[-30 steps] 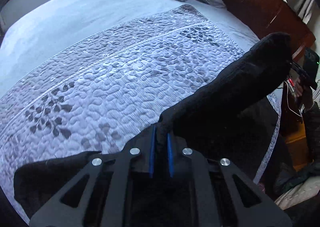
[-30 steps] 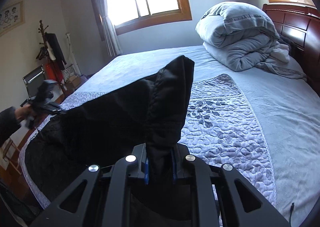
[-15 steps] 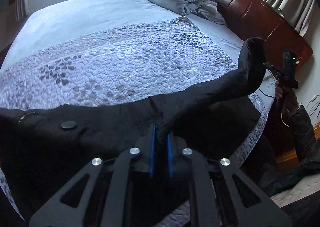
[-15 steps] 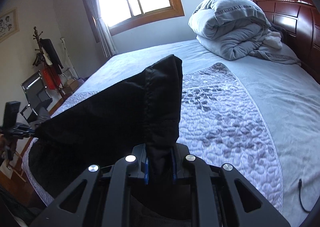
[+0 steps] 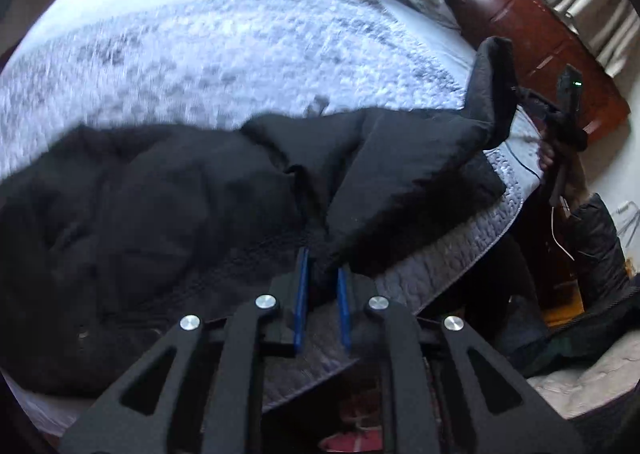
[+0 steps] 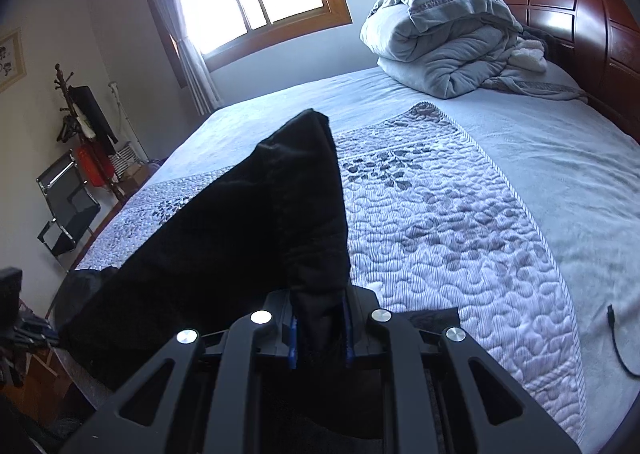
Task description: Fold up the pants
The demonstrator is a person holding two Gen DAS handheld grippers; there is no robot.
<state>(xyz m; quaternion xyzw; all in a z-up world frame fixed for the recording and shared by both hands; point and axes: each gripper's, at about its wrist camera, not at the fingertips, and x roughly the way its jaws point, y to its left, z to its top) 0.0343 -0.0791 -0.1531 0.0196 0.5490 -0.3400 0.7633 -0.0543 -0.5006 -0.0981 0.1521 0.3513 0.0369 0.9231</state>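
The left gripper (image 5: pixel 322 286) pinches a fold of the black pants (image 5: pixel 168 214) between its blue pads, and the right gripper (image 6: pixel 320 328) is clamped on another raised corner. The pants lie across the quilted bedspread (image 6: pixel 460 222); beyond it sits a folded grey duvet (image 6: pixel 444 38)

Home bedroom, quilted bed (image 6: pixel 460 222), wooden headboard (image 6: pixel 568 14)

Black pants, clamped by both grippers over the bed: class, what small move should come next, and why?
Probably lower the right gripper toward the quilted runner. Its jaws hold a corner of the black pants peaked up off the bed, while near the left gripper most of the cloth already lies flat, so the raised part needs laying down.
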